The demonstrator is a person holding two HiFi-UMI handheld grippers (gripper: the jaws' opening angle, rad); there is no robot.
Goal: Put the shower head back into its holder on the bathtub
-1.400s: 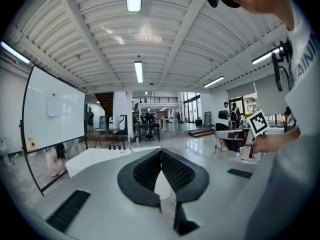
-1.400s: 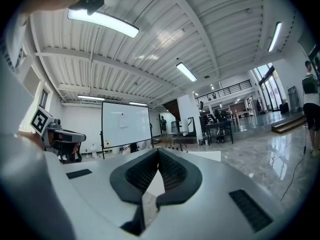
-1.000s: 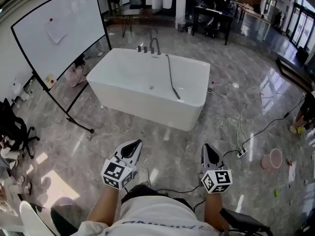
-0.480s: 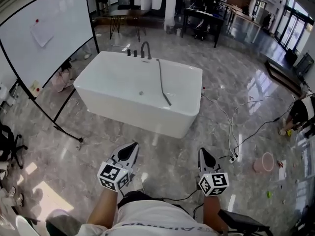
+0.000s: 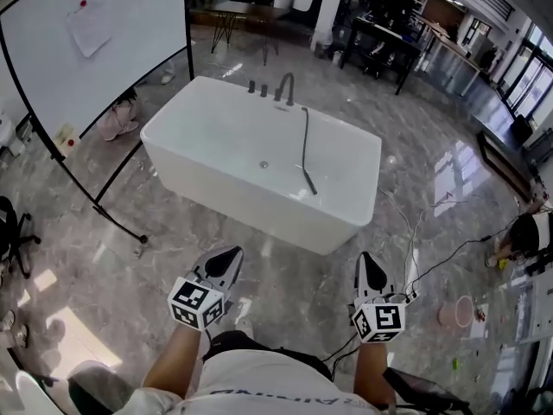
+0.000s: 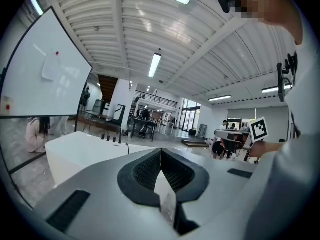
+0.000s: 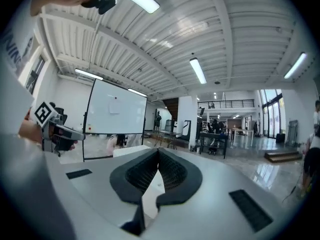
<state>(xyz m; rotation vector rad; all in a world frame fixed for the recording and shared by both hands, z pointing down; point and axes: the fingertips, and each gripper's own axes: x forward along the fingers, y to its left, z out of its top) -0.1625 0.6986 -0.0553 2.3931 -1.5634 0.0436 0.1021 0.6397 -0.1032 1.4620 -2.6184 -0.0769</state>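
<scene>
I see a big shiny grey floor [image 5: 285, 275] all around. Far on the left stands a wide whiteboard [image 5: 95, 41] on a black frame. In the middle of the floor sits the white bathtub [image 5: 251, 201], well apart from my two tools. A dark hose [image 5: 305, 141] runs from the far rim down into the tub, on its right side. The shower head [image 5: 309, 180] lies at the near end of that hose, inside the tub. A curved tap [image 5: 285, 86] stands on the far rim, just beside where the hose starts. Thin cables [image 5: 415, 232] lie on the floor to the right of the tub. Near me, the left tongs [image 5: 232, 253] are pressed together with nothing in them. The right tongs [image 5: 367, 259] are pressed together too, and hold nothing. Both point toward the tub.
</scene>
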